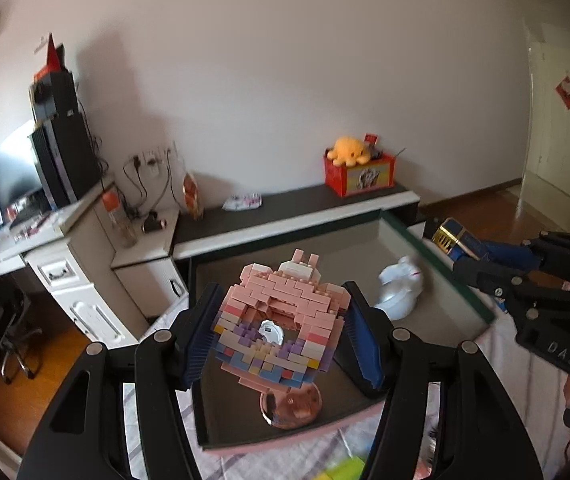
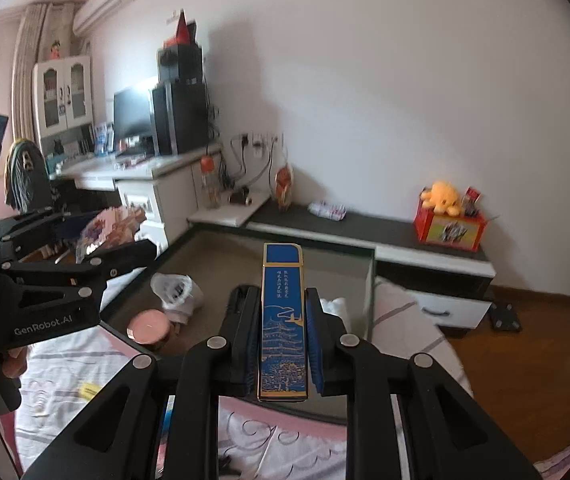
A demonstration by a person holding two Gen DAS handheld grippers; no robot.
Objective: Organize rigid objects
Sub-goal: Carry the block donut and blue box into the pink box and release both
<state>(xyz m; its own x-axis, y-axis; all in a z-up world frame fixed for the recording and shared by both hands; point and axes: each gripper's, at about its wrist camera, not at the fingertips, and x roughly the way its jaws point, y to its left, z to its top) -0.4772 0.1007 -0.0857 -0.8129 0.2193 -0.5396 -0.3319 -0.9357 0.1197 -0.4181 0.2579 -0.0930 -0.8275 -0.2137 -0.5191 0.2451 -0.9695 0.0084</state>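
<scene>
My left gripper (image 1: 281,332) is shut on a pink and pastel brick-built model (image 1: 281,320), held in the air above a dark shallow tray (image 1: 437,264) that lies on the bed. In the tray sit a white figurine (image 1: 399,292) and a round copper-coloured tin (image 1: 291,404). My right gripper (image 2: 283,336) is shut on a slim blue box with gold edges (image 2: 283,320), lengthwise between the pads, over the tray's near edge (image 2: 317,410). The right gripper with the blue box (image 1: 455,238) shows at the right of the left wrist view. The left gripper with the model (image 2: 105,232) shows at the left of the right wrist view.
The tray lies on a bed with a pale patterned sheet (image 2: 65,376). Behind it runs a low dark-topped bench (image 1: 285,208) bearing a red box with a yellow plush (image 1: 359,168). A desk with monitor and computer tower (image 1: 65,160) stands left. A hand (image 2: 9,360) holds the left gripper.
</scene>
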